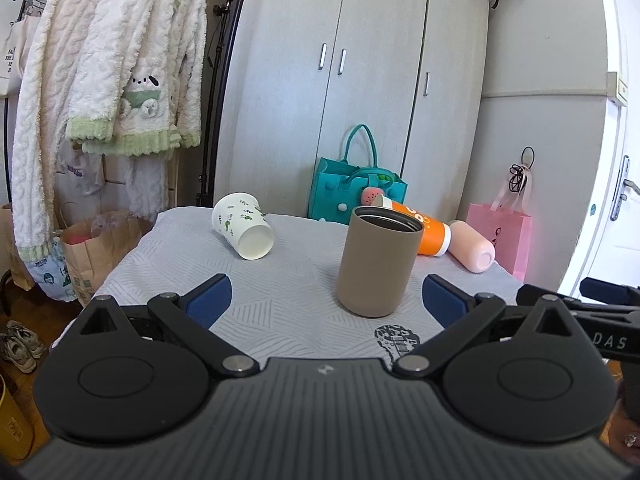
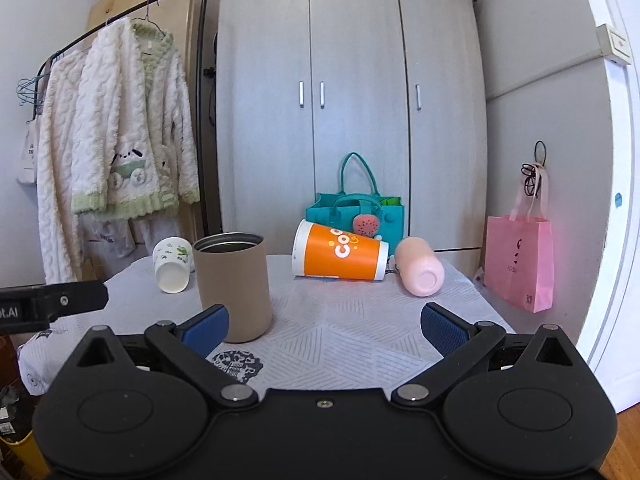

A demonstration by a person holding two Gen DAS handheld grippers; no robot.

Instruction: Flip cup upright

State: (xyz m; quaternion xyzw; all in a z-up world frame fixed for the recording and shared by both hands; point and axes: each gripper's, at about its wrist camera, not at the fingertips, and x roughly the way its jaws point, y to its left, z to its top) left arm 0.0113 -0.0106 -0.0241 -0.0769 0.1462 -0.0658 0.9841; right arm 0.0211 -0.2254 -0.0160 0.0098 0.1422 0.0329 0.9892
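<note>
Upright on the table (image 1: 168, 264), the tan cup (image 1: 376, 262) stands with its open mouth up and its dark metal lining showing. Both grippers hang above the near edge of the table, empty. The left gripper (image 1: 326, 300) has its blue pads spread wide, with the tan cup just ahead between them, nearer the right pad but touching neither. The right gripper (image 2: 325, 326) is spread just as wide; in its view the tan cup (image 2: 233, 286) sits just beyond the left pad (image 2: 206, 330), partly hidden by it, so contact cannot be told there.

Three other cups lie on their sides farther back. The white cup (image 1: 243, 226) with green print rests at the far left, its base facing the cameras. The orange cup (image 2: 340, 254) lies behind the tan one, and the pink cup (image 2: 420, 266) lies just beside it at the far right. A teal bag (image 2: 356, 212) sits behind the table against the grey wardrobe (image 2: 352, 100).
</note>
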